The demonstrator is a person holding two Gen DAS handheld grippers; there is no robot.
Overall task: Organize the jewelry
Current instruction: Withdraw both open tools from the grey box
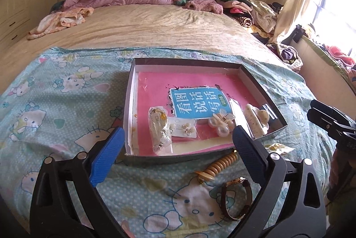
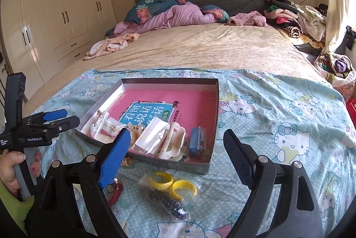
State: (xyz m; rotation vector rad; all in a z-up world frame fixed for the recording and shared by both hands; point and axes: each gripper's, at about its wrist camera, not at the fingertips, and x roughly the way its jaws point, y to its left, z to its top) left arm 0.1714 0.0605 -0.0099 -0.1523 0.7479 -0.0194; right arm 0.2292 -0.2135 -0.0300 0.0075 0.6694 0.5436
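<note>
Some clips sit in the box (image 2: 212, 104); yellow rings (image 2: 172, 184) and watch (image 1: 237, 200) wait at the bottom; both tongs, left gripper (image 1: 178, 142) and right gripper (image 2: 175, 144), spread and hold nothing

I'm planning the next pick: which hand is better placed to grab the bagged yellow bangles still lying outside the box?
Right. The bagged yellow bangles lie on the sheet directly ahead of the right gripper, whose fingers stand open and empty. The left gripper, also open, faces the box instead, nearer the watch.

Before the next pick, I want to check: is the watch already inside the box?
No, the watch lies on the blue bedsheet, outside the box.
</note>
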